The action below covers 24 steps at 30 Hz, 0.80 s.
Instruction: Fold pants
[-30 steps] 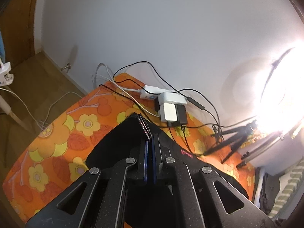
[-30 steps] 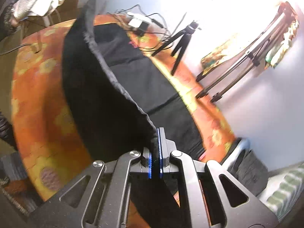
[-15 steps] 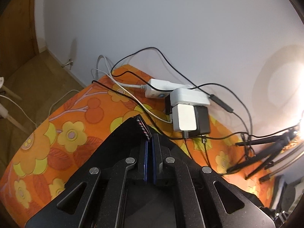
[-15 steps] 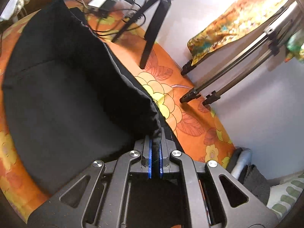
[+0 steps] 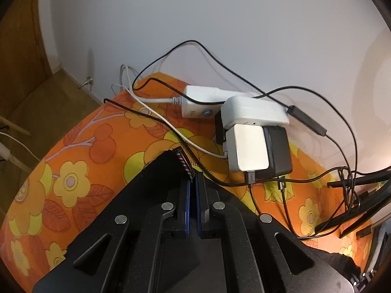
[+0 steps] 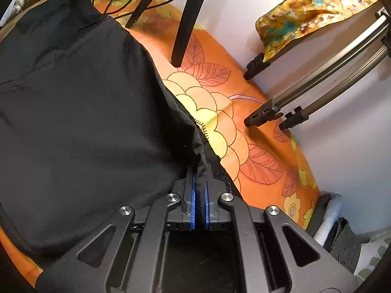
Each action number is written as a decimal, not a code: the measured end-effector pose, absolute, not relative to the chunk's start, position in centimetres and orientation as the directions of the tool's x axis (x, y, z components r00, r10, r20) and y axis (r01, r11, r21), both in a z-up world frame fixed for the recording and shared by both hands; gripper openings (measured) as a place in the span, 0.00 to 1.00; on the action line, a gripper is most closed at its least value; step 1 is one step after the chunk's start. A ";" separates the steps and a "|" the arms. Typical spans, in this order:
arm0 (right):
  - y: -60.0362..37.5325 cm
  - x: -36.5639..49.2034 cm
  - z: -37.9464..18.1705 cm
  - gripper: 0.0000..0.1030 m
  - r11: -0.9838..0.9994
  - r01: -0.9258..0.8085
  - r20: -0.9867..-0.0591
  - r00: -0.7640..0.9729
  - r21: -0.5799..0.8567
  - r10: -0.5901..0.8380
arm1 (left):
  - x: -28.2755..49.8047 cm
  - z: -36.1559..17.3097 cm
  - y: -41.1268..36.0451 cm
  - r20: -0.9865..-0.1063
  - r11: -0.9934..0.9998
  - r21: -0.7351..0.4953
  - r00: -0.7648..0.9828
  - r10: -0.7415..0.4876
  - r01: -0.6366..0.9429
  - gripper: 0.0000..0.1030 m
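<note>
The black pants [image 6: 80, 112] lie spread over the orange flowered cloth [image 6: 220, 112], folded over on themselves. My right gripper [image 6: 200, 183] is shut on a bunched edge of the pants, low near the cloth. My left gripper [image 5: 193, 183] is shut on a corner of the pants [image 5: 166, 168] that has a red-and-white striped trim, held close to the flowered cloth [image 5: 80, 151] near its far edge.
White and black power adapters [image 5: 251, 141] with tangled cables lie just ahead of the left gripper by the white wall. Black tripod legs [image 6: 185, 17] stand on the cloth beyond the pants. Metal stand legs [image 6: 293, 107] and a patterned cloth [image 6: 312, 12] are at the right.
Both grippers have carried the pants edge forward and down. The raised fold in the right wrist view now lies flat. The adapters are closer in the left wrist view.
</note>
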State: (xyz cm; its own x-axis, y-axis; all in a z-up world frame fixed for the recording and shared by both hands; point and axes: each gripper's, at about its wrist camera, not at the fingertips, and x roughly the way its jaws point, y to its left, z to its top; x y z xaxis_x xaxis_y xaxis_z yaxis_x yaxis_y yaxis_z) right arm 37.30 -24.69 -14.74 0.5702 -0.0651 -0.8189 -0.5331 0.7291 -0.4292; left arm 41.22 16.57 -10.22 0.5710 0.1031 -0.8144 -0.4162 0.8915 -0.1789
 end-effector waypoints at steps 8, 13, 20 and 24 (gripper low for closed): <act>-24.9 37.7 -14.6 0.06 0.742 -0.508 -0.821 0.563 -0.437 -0.098 | 41.5 -9.5 16.8 -0.818 0.906 -0.196 0.572 0.060 -0.376 0.17; -25.4 37.2 -13.8 0.48 0.769 -0.468 -0.809 0.579 -0.436 -0.106 | 39.9 -7.3 18.0 -0.790 0.922 -0.205 0.612 0.043 -0.328 0.41; -25.1 34.4 -11.2 0.52 0.790 -0.461 -0.783 0.621 -0.403 -0.036 | 34.7 -5.0 21.8 -0.766 0.940 -0.173 0.640 0.060 -0.295 0.41; -23.8 31.7 -9.5 0.60 0.781 -0.477 -0.758 0.652 -0.403 0.007 | 31.1 -5.9 24.7 -0.784 0.934 -0.175 0.617 0.059 -0.312 0.41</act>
State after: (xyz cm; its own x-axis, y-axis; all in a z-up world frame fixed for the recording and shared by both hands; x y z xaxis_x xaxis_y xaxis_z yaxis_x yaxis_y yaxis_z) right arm 31.65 -23.85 -9.48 0.6524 0.0071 -0.7578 -0.4766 0.7813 -0.4030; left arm 31.06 24.68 -5.92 0.6174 0.0595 -0.7844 -0.3123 0.9337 -0.1750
